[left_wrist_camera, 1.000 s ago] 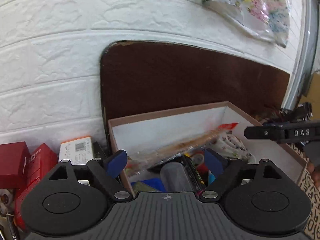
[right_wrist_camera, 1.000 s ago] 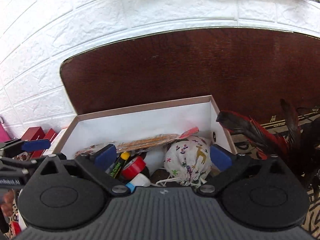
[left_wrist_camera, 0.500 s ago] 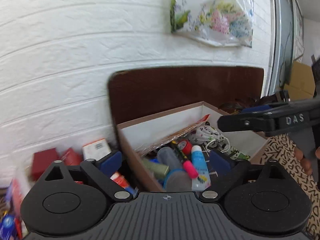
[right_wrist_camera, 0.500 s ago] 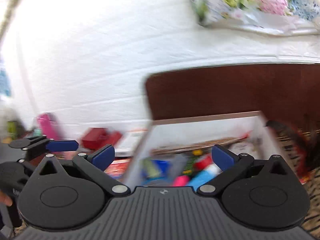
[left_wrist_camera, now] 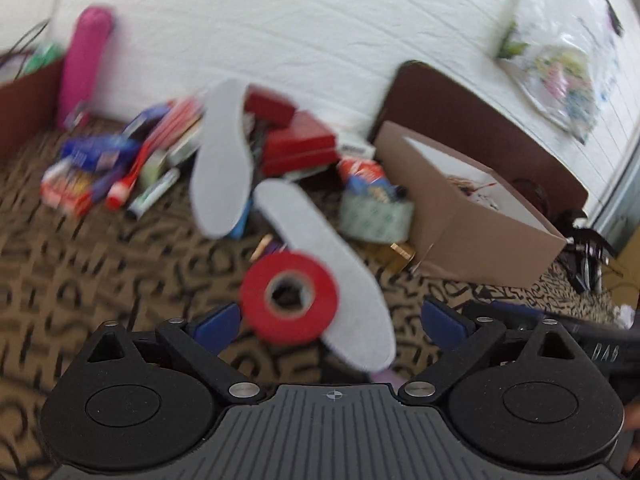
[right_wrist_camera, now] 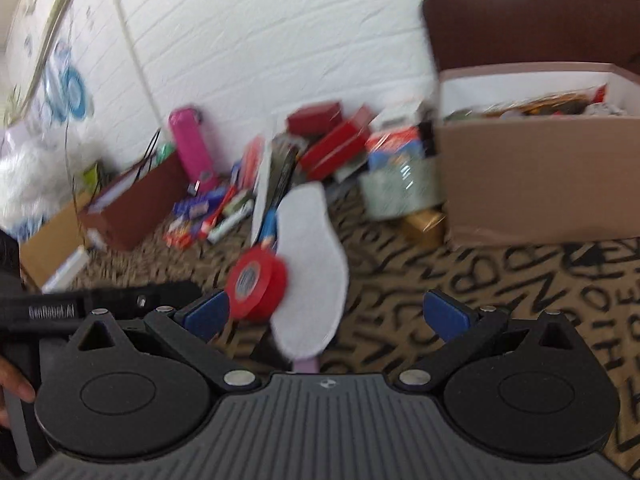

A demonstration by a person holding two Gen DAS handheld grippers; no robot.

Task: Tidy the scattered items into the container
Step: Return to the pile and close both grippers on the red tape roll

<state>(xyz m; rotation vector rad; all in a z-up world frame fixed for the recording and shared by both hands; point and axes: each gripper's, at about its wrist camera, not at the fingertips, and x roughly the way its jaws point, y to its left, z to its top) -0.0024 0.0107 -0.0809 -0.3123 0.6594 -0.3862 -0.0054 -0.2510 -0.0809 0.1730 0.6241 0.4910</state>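
The cardboard box (left_wrist_camera: 472, 216) stands at the right by the wall, part filled with small items; it also shows in the right wrist view (right_wrist_camera: 536, 176). A red tape roll (left_wrist_camera: 290, 298) lies on the patterned rug just ahead of my left gripper (left_wrist_camera: 332, 322), which is open and empty. A white insole (left_wrist_camera: 324, 268) lies beside the roll, and a second insole (left_wrist_camera: 222, 156) lies farther back. My right gripper (right_wrist_camera: 328, 314) is open and empty, with the tape roll (right_wrist_camera: 256, 290) near its left finger and the insole (right_wrist_camera: 310, 264) ahead.
A heap of scattered items lies by the white wall: red boxes (left_wrist_camera: 296, 140), a toothbrush, tubes, a patterned green box (left_wrist_camera: 376, 216), a pink bottle (left_wrist_camera: 82, 68). A brown box (right_wrist_camera: 136, 200) stands at the left. A dark brown board (right_wrist_camera: 532, 28) leans behind the cardboard box.
Both grippers swung left and down, away from the cardboard box, and now face the rug with the tape roll and insoles. Both stay open. The views are motion blurred.
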